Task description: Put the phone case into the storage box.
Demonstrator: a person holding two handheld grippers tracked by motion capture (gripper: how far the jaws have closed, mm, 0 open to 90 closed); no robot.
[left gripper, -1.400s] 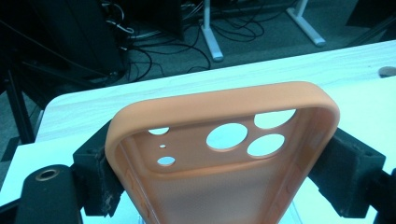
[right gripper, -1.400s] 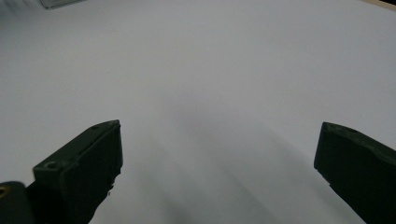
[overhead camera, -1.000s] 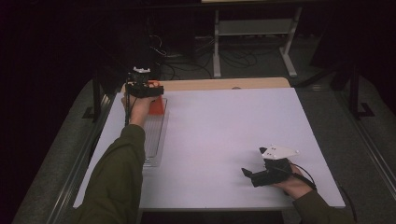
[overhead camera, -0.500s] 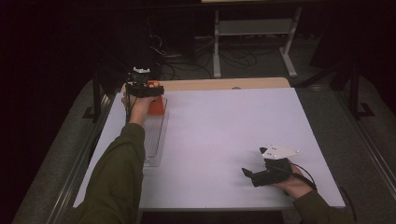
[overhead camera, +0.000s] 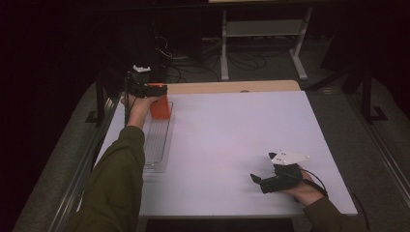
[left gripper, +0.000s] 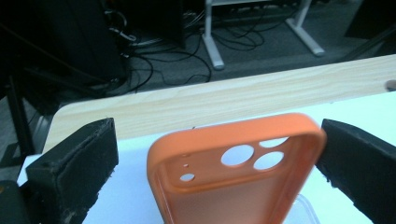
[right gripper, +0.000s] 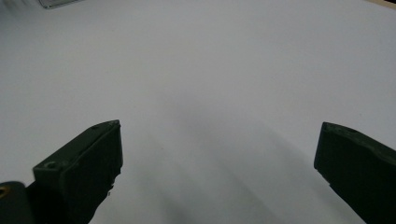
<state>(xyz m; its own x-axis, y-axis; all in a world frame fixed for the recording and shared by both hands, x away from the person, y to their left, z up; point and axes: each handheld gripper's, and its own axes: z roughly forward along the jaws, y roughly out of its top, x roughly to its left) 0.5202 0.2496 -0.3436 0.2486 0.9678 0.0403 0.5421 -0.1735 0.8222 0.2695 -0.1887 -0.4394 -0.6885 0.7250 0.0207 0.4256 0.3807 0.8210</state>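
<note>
The orange phone case [left gripper: 236,172] stands upright between the fingers [left gripper: 74,172] of the left gripper [overhead camera: 146,89], which have just been opening and now stand wide. There is a clear gap on the left side; the right finger sits just beside the case's edge (touching or not, I cannot tell). Below it lies the clear tray [overhead camera: 155,140]. Unsupported, the case could topple sideways or catch that near finger on withdrawal and drag off the tray. The right gripper [overhead camera: 270,181] rests on the white table [overhead camera: 232,135], fingers wide and empty.
</note>
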